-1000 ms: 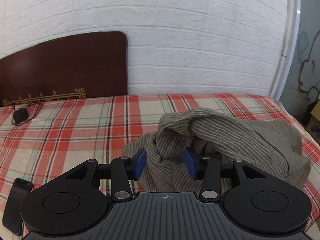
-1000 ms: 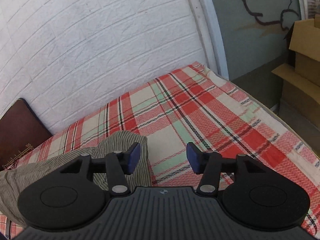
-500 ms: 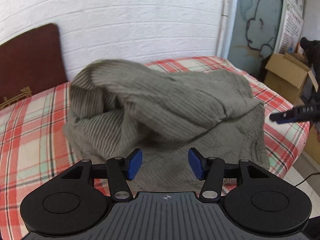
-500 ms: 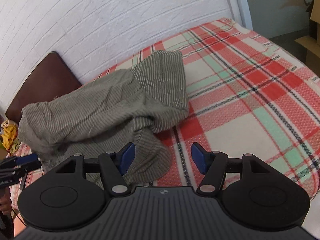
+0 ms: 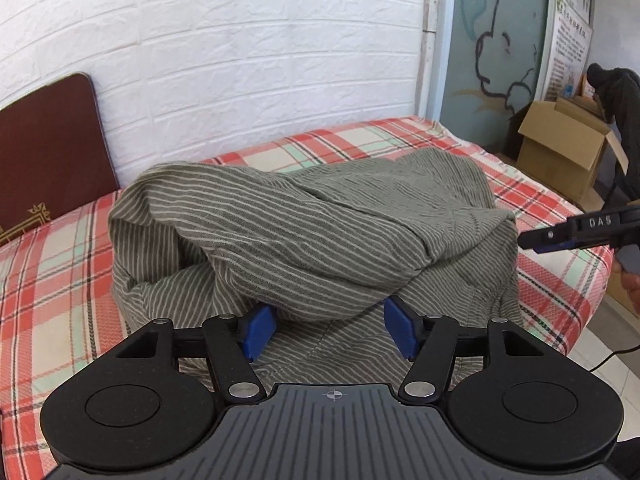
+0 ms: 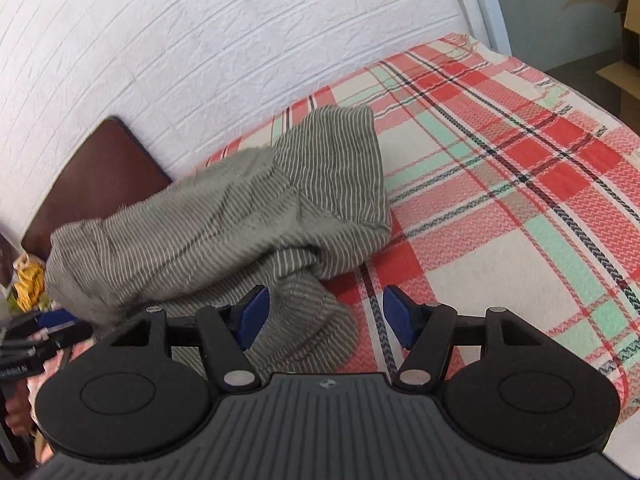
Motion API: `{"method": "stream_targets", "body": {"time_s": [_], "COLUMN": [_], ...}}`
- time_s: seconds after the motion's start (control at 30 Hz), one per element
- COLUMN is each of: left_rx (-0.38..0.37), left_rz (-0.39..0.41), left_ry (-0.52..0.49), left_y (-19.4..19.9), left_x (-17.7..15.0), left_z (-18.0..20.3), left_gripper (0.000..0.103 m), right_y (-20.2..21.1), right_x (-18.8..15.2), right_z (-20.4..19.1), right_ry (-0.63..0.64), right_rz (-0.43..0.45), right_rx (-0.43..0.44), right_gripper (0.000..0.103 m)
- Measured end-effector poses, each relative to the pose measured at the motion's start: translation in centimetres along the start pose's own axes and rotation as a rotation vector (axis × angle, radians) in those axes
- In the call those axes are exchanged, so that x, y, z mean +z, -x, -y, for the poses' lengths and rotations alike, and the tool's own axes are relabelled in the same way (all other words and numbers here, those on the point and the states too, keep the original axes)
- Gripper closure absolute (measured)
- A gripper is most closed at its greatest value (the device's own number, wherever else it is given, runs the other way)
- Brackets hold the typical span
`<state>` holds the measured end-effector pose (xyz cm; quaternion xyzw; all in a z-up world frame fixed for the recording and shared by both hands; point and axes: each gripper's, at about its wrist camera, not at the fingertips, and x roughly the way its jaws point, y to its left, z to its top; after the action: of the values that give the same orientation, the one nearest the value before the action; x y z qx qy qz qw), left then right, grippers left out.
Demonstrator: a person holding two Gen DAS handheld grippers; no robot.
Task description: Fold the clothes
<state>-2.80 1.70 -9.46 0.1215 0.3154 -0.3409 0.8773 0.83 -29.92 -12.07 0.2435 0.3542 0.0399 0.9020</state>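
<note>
The grey striped garment (image 5: 304,236) lies in a rumpled heap on the plaid bedspread (image 5: 52,288), near the side where I stand, with one flap thrown over the rest and a hollow under it. It is not flat and shows no clean fold, so I judge the step in hand to be getting hold of it so it can be opened out.

My left gripper (image 5: 328,330) is low at the near edge of the heap, jaws wide, with a bulge of cloth hanging between and over the blue pads (image 5: 260,330); nothing is pinched. My right gripper (image 6: 324,318) is at the other end of the heap, jaws also wide, its left pad against a rounded lobe of fabric and its right pad over bare bedspread. In the left wrist view its tip (image 5: 560,236) shows just beside the garment's far corner.

Which part of the garment is hem, collar or sleeve I cannot tell. The next move calls for each jaw to close on a single layer of edge, not a bunch, with the two grips well apart, so the cloth can be lifted and laid flat. The striped knit looks soft and is likely to sag and slip.
</note>
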Motion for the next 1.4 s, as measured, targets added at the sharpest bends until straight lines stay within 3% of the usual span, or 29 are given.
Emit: {"method": "stream_targets", "body": {"time_s": [0.37, 0.73, 0.77, 0.87, 1.23, 1.4], "left_rx": [-0.058, -0.102, -0.105, -0.078, 0.072, 0.022], "left_rz": [0.054, 0.092, 0.096, 0.094, 0.039, 0.111], "left_ry": [-0.091, -0.162, -0.167, -0.177, -0.098, -0.072], "left_y": [-0.3, -0.1, 0.0, 0.3, 3.7, 6.5], "left_x": [3.7, 5.4, 5.5, 5.6, 2.6, 3.4], "left_z": [2.4, 5.4, 5.7, 5.4, -0.2, -1.0], "left_gripper": [0.025, 0.023, 0.022, 0.021, 0.017, 0.016], "right_y": [-1.1, -6.2, -6.7, -7.3, -2.1, -1.1], "right_x": [4.4, 6.9, 6.9, 7.3, 10.7, 11.2], "right_z": [1.0, 2.9, 3.2, 3.6, -1.5, -3.1], "right_ry": [-0.066, -0.092, -0.099, -0.118, 0.024, 0.047], "right_rz": [0.067, 0.001, -0.018, -0.070, 0.080, 0.102], "right_rx": [0.008, -0.067, -0.055, 0.009, 0.103, 0.137], "right_gripper": [0.036, 0.036, 0.043, 0.100, 0.100, 0.100]}}
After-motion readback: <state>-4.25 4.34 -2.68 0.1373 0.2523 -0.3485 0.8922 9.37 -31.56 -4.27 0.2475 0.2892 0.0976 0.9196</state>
